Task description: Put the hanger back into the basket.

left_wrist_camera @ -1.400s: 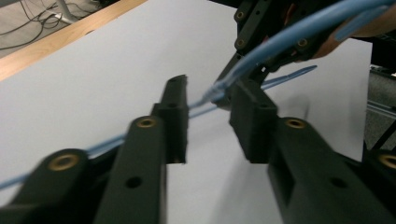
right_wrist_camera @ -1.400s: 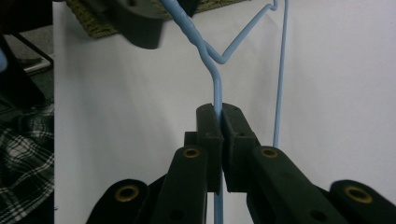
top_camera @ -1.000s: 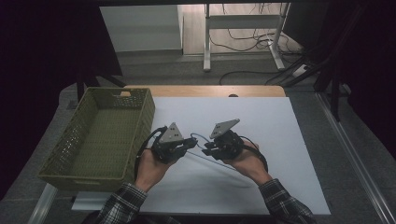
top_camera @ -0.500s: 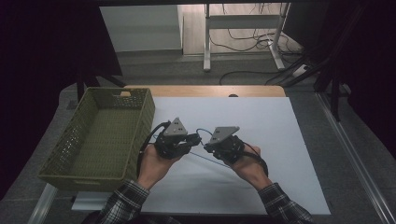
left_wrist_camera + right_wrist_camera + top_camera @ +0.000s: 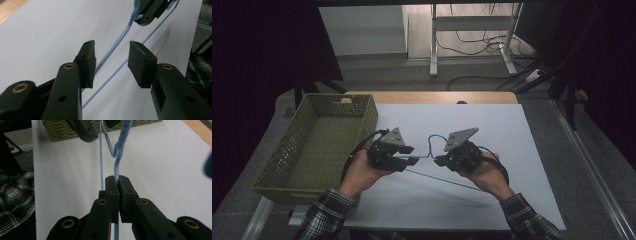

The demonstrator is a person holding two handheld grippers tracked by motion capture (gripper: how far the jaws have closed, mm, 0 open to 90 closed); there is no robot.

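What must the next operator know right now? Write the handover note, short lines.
Right gripper: shut on the blue wire hanger, holding it above the white table.
Left gripper: open, jaws on either side of the hanger's wire, not clamped.
Basket: at the table's left, nothing visible in it.
Done: hanger lifted in one grip.
Left: probably close the left gripper on the wire; what follows can't be told.

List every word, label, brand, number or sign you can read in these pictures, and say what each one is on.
None: there is no readable text in any view.
The blue wire hanger, the green basket, the white table cover and both the left gripper and the right gripper carry no visible lettering or labels.
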